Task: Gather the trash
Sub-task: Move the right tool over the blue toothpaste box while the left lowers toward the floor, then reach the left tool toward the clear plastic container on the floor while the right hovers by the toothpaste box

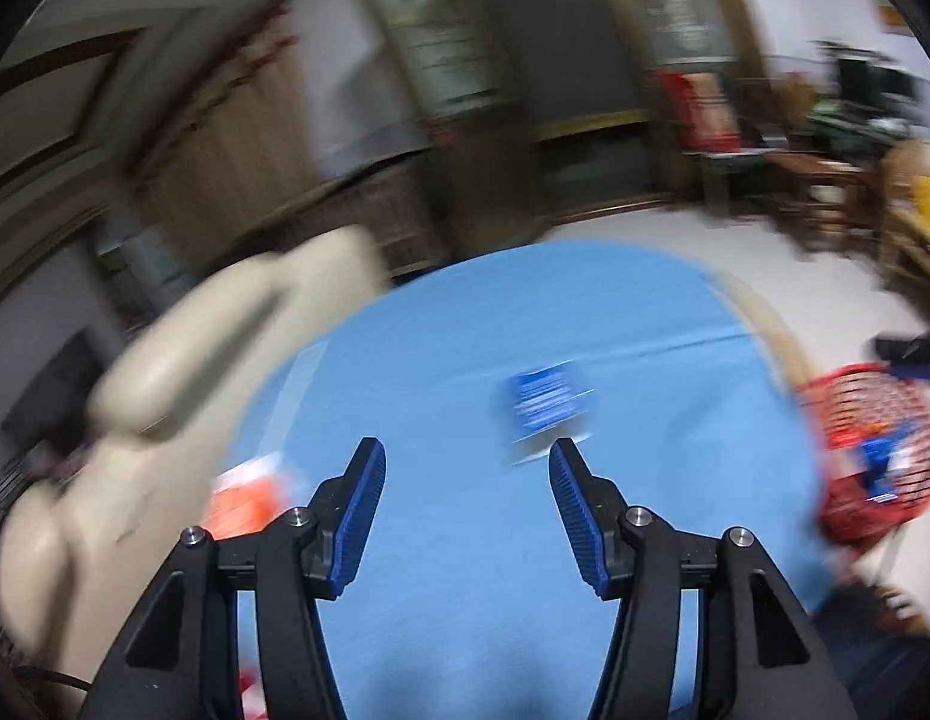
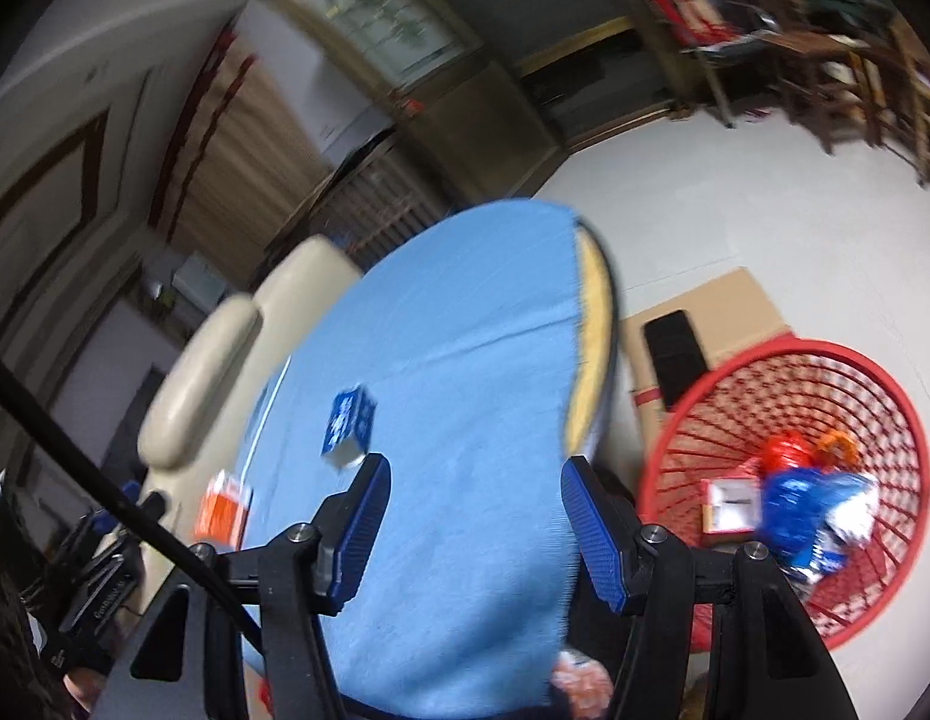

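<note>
A small blue carton (image 1: 549, 402) stands on the round table with a blue cloth (image 1: 465, 570), just beyond my left gripper (image 1: 468, 459), which is open and empty. An orange packet (image 1: 249, 498) lies near the table's left edge. In the right wrist view the blue carton (image 2: 348, 423) and the orange packet (image 2: 222, 510) sit left of my right gripper (image 2: 474, 471), open and empty above the blue cloth (image 2: 459, 372). A red mesh bin (image 2: 789, 480) on the floor to the right holds blue, red and white wrappers. The left wrist view shows the red bin (image 1: 873, 450) at right.
A cream padded chair (image 1: 183, 396) stands against the table's left side. A flat cardboard box (image 2: 705, 324) lies on the floor behind the bin. Wooden chairs and clutter (image 1: 837, 180) fill the far right. A dark rod (image 2: 105, 480) crosses the right wrist view's lower left.
</note>
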{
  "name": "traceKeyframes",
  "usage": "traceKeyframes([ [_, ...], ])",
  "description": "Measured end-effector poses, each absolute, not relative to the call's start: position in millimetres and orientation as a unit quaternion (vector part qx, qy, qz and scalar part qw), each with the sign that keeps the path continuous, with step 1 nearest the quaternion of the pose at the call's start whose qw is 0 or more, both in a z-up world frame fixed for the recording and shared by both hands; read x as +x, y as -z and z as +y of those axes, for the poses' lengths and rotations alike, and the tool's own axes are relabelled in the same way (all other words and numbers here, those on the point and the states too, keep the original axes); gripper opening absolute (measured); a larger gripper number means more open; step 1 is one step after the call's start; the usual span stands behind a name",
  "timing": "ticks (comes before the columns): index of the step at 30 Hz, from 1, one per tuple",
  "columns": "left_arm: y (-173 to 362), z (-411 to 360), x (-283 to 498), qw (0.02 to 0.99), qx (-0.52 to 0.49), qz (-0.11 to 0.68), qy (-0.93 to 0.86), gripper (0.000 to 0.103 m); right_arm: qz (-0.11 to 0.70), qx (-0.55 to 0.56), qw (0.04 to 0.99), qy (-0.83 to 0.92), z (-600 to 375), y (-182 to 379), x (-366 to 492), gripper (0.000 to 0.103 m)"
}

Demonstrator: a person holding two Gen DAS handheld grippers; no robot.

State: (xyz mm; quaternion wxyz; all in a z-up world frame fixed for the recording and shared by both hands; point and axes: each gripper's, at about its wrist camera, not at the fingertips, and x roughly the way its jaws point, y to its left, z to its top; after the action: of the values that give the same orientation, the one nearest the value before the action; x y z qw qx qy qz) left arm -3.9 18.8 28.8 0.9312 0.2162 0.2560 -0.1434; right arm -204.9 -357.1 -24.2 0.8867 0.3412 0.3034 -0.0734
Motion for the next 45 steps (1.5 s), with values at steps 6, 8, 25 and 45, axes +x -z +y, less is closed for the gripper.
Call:
traceKeyframes([
  [6,-29.3,209.7,-22.0,0.936,0.186,0.287,-0.082,0.058,0.337,0.299,0.892,0.020,-302.8,18.2,-143.2,0.063],
  [8,-22.1,257.6,-37.3,0.926,0.186,0.299,-0.137,0.062,0.348,0.286,0.893,-0.001,-279.4,15.0,-120.0,0.064],
  [25,146.3,415.6,-124.9,0.820,0.103,0.498,-0.265,0.077,0.400,0.199,0.894,-0.041,-176.0,8.1,-31.3,0.064],
  [45,189.5,481.5,-156.7,0.779,0.041,0.536,-0.322,0.077,0.413,0.224,0.883,0.007,-184.1,13.5,7.5,0.064],
])
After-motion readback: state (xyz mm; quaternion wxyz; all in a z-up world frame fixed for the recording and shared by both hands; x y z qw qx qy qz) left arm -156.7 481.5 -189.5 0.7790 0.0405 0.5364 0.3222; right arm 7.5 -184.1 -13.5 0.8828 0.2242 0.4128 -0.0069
